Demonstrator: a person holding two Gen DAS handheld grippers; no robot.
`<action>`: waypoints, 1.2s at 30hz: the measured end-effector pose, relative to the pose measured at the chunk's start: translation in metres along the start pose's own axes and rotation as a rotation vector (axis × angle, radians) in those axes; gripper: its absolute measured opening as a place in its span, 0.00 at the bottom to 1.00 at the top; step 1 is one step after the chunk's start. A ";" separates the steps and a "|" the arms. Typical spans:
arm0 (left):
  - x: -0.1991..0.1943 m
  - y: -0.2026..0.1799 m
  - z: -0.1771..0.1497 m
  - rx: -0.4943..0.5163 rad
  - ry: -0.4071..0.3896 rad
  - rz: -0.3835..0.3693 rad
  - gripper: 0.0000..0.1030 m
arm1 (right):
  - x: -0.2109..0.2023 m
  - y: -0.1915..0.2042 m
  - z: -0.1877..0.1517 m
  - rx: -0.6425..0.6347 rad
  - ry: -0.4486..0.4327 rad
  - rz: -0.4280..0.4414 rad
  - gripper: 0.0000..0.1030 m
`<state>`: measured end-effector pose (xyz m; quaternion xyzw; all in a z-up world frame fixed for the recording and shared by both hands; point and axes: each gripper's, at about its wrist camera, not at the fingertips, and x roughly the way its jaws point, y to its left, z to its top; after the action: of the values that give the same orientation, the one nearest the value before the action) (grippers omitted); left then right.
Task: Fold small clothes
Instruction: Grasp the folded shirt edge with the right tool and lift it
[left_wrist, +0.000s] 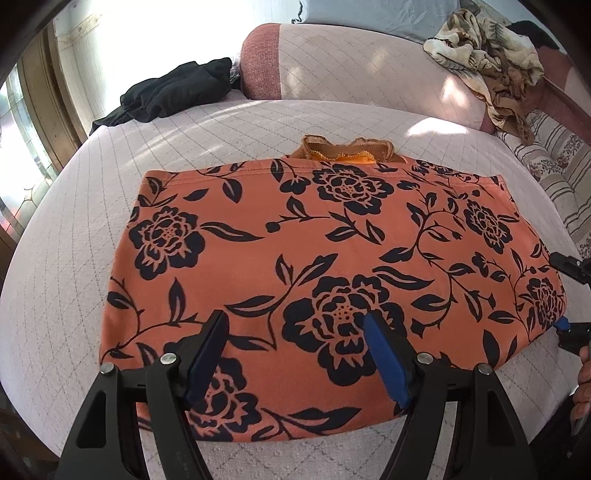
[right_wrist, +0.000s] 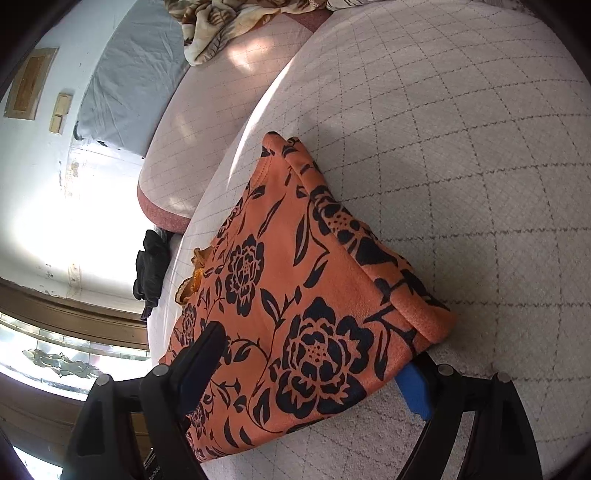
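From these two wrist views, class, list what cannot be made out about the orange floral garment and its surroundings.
- Orange floral garment: its underside and inner folds, hidden by its own top layer in both views.
- Its near hem, left wrist view: covered by the left tool.
- Brown-orange ruffled piece: mostly tucked behind the garment's far edge.
- Right tool, left wrist view: cut off by the frame edge.
- Black clothing: too crumpled to identify.
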<state>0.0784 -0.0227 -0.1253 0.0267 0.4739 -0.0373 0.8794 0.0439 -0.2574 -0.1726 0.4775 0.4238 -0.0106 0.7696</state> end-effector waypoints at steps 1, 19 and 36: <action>0.010 -0.002 -0.001 0.019 0.016 0.010 0.74 | 0.002 0.001 0.001 -0.003 -0.005 -0.010 0.85; -0.029 0.060 0.019 -0.141 -0.075 -0.145 0.76 | 0.014 0.095 0.003 -0.405 -0.103 -0.239 0.16; -0.053 0.257 -0.062 -0.667 -0.177 0.089 0.75 | 0.127 0.260 -0.313 -1.233 0.235 -0.113 0.13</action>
<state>0.0208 0.2408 -0.1122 -0.2451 0.3804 0.1558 0.8780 0.0333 0.1663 -0.1259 -0.0791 0.4581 0.2478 0.8500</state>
